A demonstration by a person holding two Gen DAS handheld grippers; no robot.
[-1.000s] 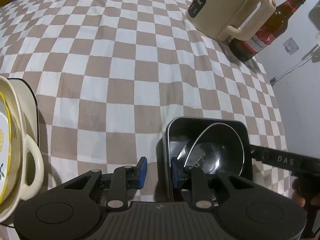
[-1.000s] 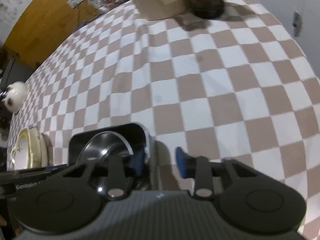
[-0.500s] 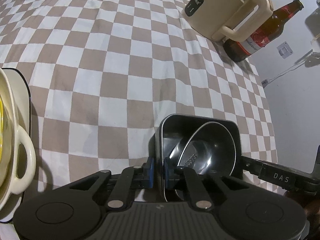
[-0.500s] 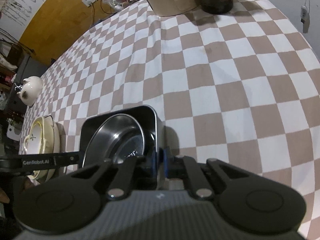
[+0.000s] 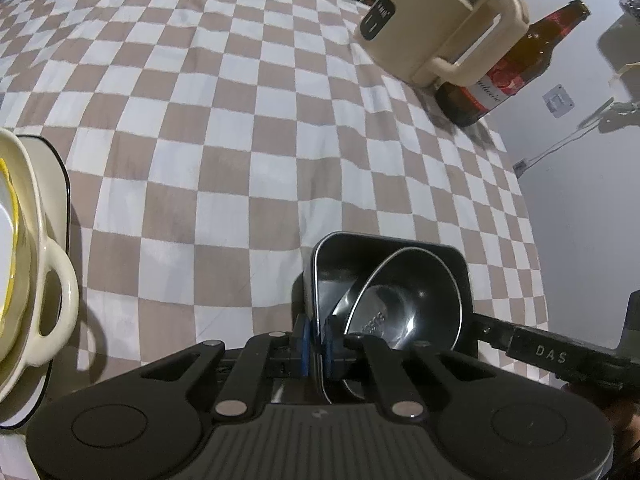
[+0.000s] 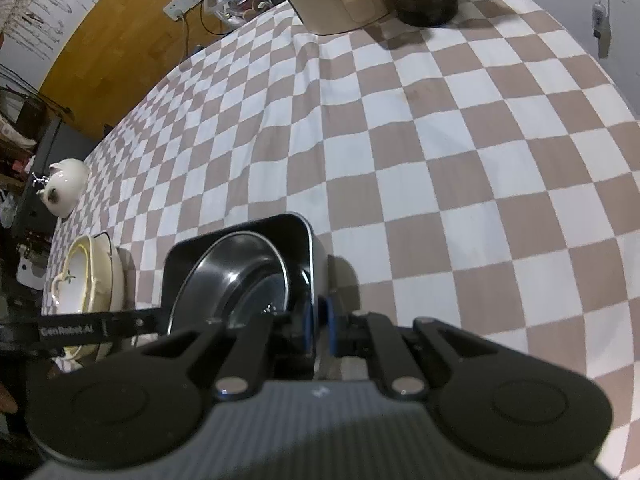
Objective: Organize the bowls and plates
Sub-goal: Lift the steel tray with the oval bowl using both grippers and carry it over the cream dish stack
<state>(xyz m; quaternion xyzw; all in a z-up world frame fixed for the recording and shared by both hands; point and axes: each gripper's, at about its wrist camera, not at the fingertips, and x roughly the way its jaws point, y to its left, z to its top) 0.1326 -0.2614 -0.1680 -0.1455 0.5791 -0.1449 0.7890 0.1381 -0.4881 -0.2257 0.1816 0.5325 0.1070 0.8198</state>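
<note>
We grip the black rectangular dish from both ends: our left gripper is clamped on its left wall, blue pads either side of the rim, and our right gripper is clamped on the opposite wall. A round steel bowl leans tilted inside the dish. To our left, stacked cream dishes with a looped handle sit well apart from it. Beneath us spreads a brown-and-white checked tablecloth; at its far edge a cream kettle stands just beside a Budweiser bottle. A white teapot sits at the cloth's far left corner, with a wood-panelled wall behind.
</note>
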